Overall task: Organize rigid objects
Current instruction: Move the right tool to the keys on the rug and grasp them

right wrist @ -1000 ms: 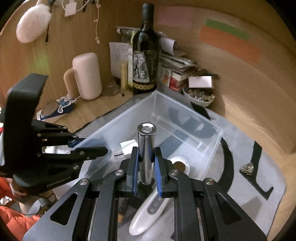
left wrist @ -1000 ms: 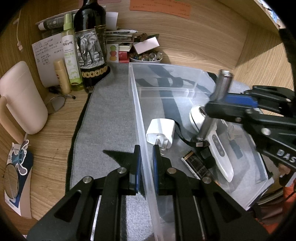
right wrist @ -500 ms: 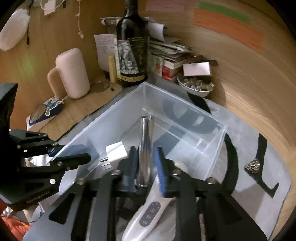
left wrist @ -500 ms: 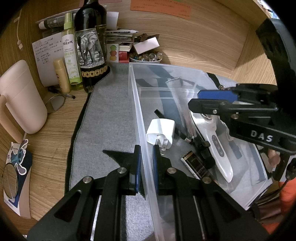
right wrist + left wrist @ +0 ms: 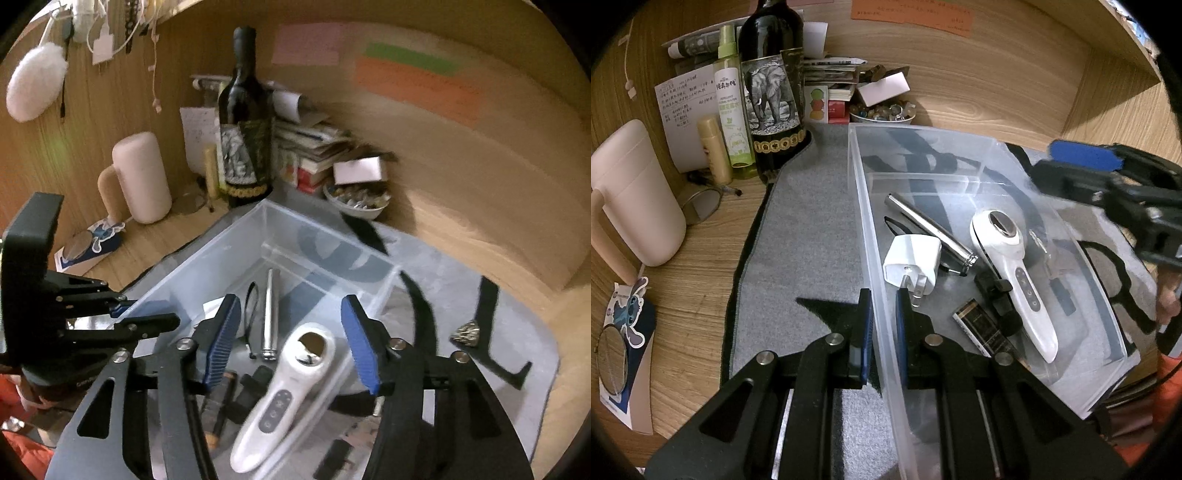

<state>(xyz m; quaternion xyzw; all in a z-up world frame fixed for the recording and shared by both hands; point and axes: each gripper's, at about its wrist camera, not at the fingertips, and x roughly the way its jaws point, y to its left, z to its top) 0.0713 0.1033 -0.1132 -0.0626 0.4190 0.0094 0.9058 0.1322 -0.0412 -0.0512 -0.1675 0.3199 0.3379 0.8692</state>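
A clear plastic bin (image 5: 864, 206) (image 5: 236, 236) stands on a grey mat. In it lie a silver metal tube (image 5: 931, 229) (image 5: 270, 314), a white plug adapter (image 5: 913, 260), a white handheld device (image 5: 1019, 273) (image 5: 284, 391) and small dark items. My left gripper (image 5: 882, 306) is shut on the bin's left wall near its front. My right gripper (image 5: 291, 339) is open and empty above the bin's contents; it shows at the right of the left wrist view (image 5: 1108, 177).
A wine bottle (image 5: 772, 88) (image 5: 243, 133), a green spray bottle (image 5: 733, 99), a pink mug (image 5: 631, 192) (image 5: 142, 177), a bowl of small stones (image 5: 882, 112) (image 5: 356, 201) and stacked papers stand at the back. A small metallic piece (image 5: 466, 333) lies on the mat at right.
My right gripper held the silver tube upright over the bin, lowered it, opened and let it go. The tube now lies in the bin. The left gripper has not moved.
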